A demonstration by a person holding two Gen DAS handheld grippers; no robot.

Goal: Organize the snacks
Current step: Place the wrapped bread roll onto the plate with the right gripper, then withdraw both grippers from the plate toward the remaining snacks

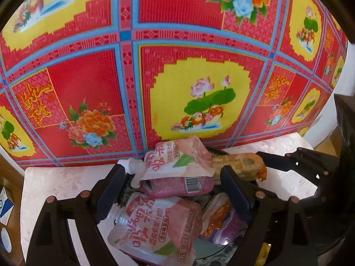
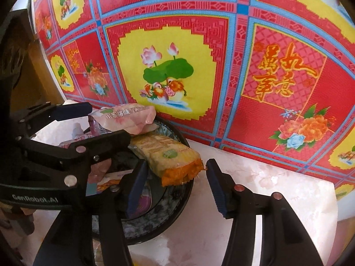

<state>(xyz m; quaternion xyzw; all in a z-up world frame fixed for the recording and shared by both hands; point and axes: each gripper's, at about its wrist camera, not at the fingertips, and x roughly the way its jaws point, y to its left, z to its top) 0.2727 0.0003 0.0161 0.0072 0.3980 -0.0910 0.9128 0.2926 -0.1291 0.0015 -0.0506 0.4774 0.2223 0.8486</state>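
A dark patterned dish [image 2: 177, 199] on the pale table holds several snack packs. In the left wrist view my left gripper [image 1: 174, 188] stands open around a pink spouted pouch [image 1: 177, 166] that lies on top of the pile; the pads are not pressing on it. A second pink pouch [image 1: 155, 228] and a purple pack [image 1: 221, 219] lie lower in the dish. My right gripper [image 2: 177, 184] is open at the dish's right rim, with the orange end of a yellow snack pack [image 2: 177, 164] between its fingers. That pack [image 1: 239, 164] rests across the rim.
A red, yellow and blue flowered cloth [image 2: 266, 44] hangs upright directly behind the dish. The pale marbled tabletop [image 2: 266, 188] extends to the right of the dish. A blue-and-white box [image 1: 5, 206] sits beyond the table's left edge.
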